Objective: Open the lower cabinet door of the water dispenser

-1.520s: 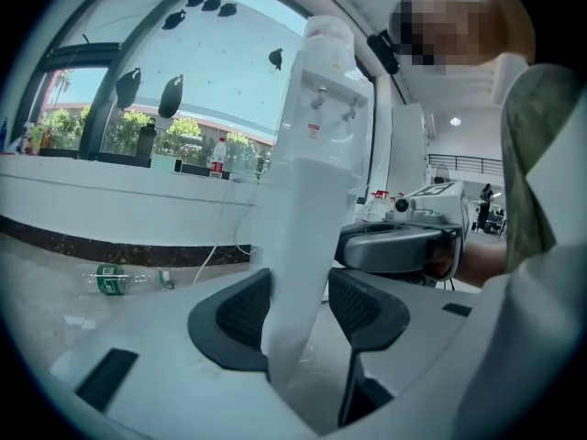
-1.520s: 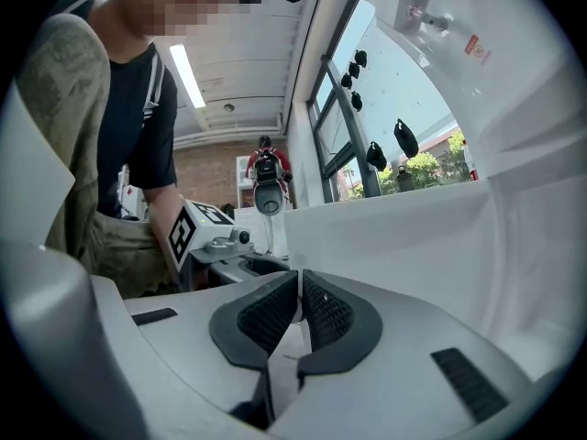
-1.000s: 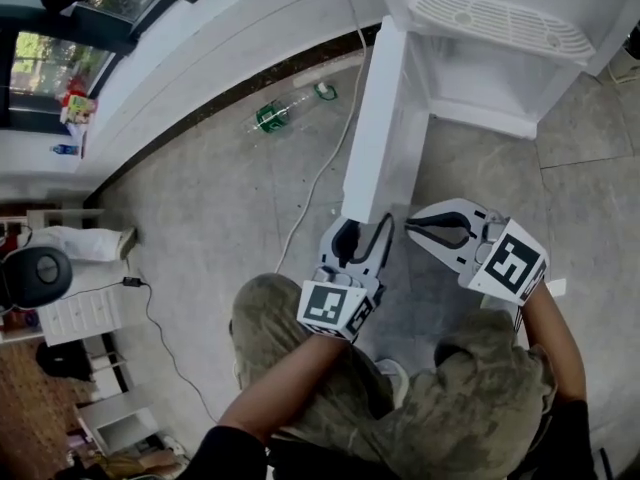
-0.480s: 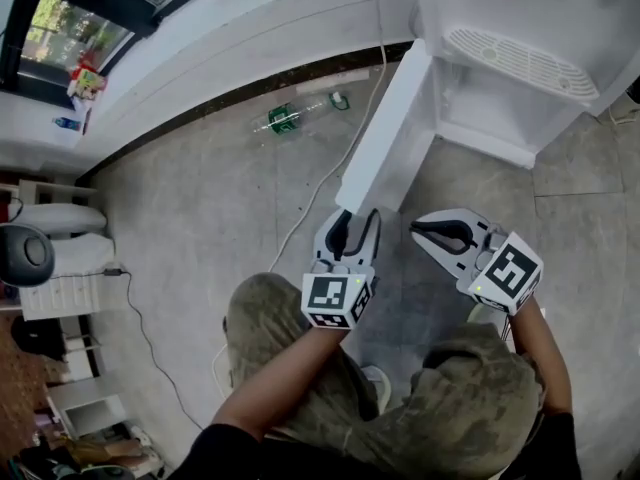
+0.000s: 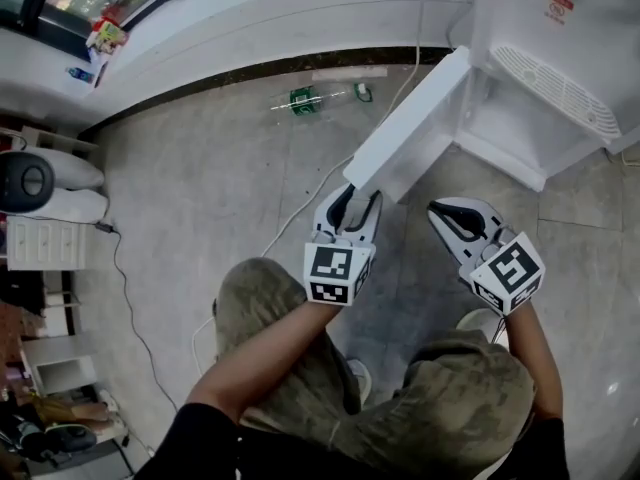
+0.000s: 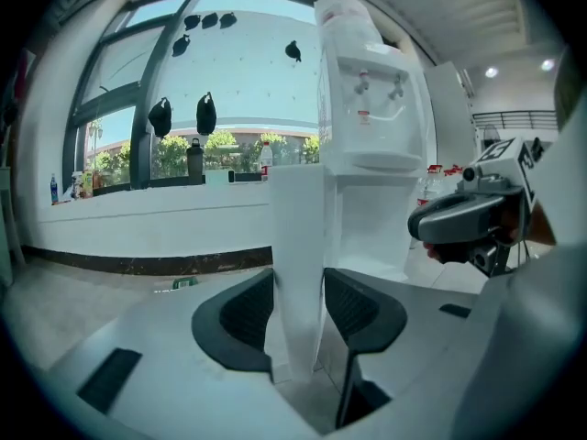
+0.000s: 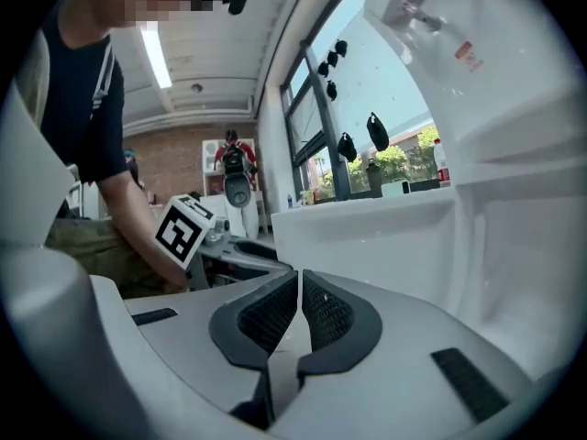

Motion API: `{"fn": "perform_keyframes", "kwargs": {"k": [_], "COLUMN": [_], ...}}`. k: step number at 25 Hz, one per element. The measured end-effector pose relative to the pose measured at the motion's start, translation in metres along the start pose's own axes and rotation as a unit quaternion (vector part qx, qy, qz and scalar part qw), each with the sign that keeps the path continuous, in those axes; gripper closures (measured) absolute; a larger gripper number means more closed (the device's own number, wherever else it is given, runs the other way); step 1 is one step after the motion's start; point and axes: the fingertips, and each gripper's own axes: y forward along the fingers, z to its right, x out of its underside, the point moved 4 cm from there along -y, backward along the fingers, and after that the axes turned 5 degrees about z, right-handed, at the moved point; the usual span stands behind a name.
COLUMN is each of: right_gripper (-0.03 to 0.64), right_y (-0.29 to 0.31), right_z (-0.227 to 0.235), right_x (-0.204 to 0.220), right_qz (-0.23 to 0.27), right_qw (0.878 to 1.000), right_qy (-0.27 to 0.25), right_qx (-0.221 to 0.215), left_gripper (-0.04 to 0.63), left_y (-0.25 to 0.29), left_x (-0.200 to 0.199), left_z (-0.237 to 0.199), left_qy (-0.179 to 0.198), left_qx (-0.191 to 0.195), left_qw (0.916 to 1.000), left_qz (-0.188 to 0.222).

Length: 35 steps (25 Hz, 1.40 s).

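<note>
The water dispenser (image 5: 520, 28) stood at about one o'clock in the head view, white, with a small red label (image 5: 560, 0) high on its front whose print was too small to read. Its lower cabinet door (image 5: 412, 126) stood swung open, reaching from the cabinet toward seven o'clock. The door's free edge sat between the jaws of the left hand-held gripper (image 5: 347, 206). In the left gripper view the two dark pads closed on that white panel from either side, at a middling width, so the door was held. The right hand-held gripper (image 5: 462, 220) hung at three o'clock of the left one, apart from the door, its jaws drawn together on nothing. Each gripper carried a cube with black-and-white square markers (image 5: 335, 271). On the tiled floor (image 5: 200, 188), at eleven o'clock of the left gripper, lay a clear bottle (image 5: 300, 100) with a green label, its writing illegible.
</note>
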Motion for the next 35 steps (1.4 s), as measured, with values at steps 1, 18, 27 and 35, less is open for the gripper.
{"fn": "perform_keyframes", "kwargs": {"k": [1,18,27,35], "right_gripper": [0.604,0.605,0.605,0.616], "right_y": [0.002,0.013,0.025,0.039], "right_z": [-0.001,0.023,0.013,0.006], "right_x": [-0.002,-0.033,-0.049,-0.058], "right_qz": [-0.006,0.028,-0.002,-0.033], "right_qw": [1.0,0.991,0.992,0.994], "right_qy": [-0.014,0.11,0.091,0.09], "right_qx": [-0.001,0.068,0.092,0.055], "left_gripper": [0.425,0.443,0.451,0.466], "left_y": [0.0,0.016,0.031,0.043], "left_x": [-0.001,-0.009,-0.01,-0.015], "left_z": [-0.001,-0.041,-0.054,-0.067], "left_qy": [0.002,-0.068,-0.113,-0.136], "left_qx": [0.002,-0.057,-0.087,-0.131], "left_qw": [1.0,0.9961,0.9897,0.9819], "left_qz": [-0.008,-0.005,-0.006,0.008]}}
